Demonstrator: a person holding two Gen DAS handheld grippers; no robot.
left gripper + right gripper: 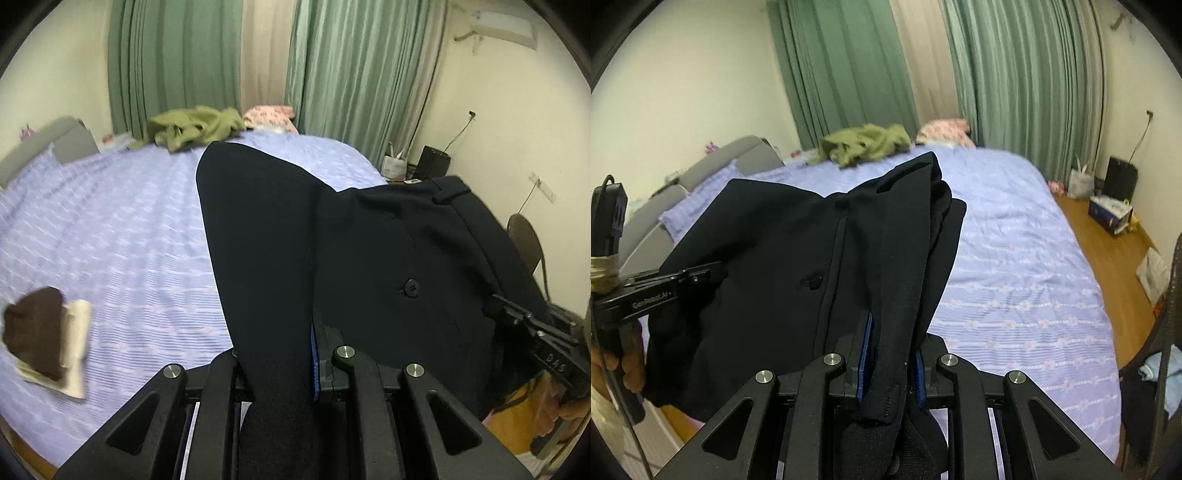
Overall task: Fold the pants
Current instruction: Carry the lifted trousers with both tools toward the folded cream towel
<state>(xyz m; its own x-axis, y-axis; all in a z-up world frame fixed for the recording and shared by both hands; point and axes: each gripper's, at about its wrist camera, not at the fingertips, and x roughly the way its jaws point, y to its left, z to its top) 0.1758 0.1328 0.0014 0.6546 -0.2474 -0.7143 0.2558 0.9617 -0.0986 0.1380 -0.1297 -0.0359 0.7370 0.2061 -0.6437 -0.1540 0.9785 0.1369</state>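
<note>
- Bed [122,229], wide, under a lilac striped cover with small pink flowers; fills the room below both views.
- Green pleated curtains [1027,81], along the far wall.
- Pants [369,258], black woven cloth with one dark button; held up above the bed, stretched between both grippers.
- Left gripper [280,365]: jaws nearly closed, clamping a pants fold.
- Right gripper [892,365]: blue-padded jaws pinching bunched pants fabric.
- Olive green crumpled garment [864,146], at the bed's far edge.
- Brown folded cloth [35,332], on the cover.

Both tools point downward and forward side by side, the left tool [280,365] and the right tool [892,363] each clamped tight on dark cloth, each held by a hand [626,363].
</note>
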